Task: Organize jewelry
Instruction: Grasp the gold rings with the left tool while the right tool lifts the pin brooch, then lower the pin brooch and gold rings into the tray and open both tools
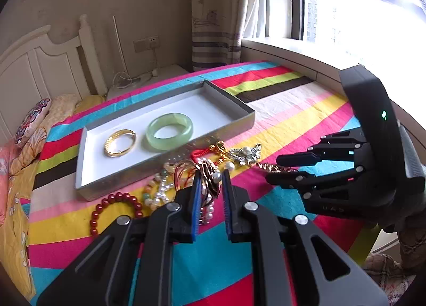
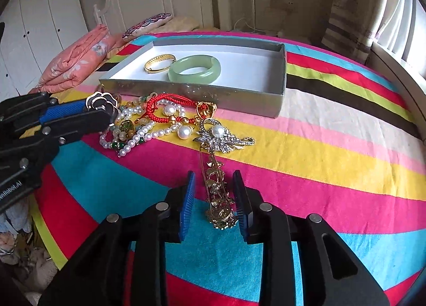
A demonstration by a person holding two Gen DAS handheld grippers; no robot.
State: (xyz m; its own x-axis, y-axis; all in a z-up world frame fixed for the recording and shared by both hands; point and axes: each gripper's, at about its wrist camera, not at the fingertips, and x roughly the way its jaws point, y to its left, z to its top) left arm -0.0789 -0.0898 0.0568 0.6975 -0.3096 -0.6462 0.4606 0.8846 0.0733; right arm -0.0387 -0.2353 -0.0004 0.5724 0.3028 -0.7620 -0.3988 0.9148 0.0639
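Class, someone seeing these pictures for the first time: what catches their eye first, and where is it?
The striped bedspread dominates. A grey tray on it holds a jade bangle beside a gold bangle. In front lies a jewelry tangle, flanked by the left gripper and right gripper.

- The left gripper (image 1: 210, 175) is pointing forward and down, its blue-padded jaws standing narrowly apart (something lies between them).
- The right gripper (image 2: 214, 181) is sitting low, jaws spread wider.
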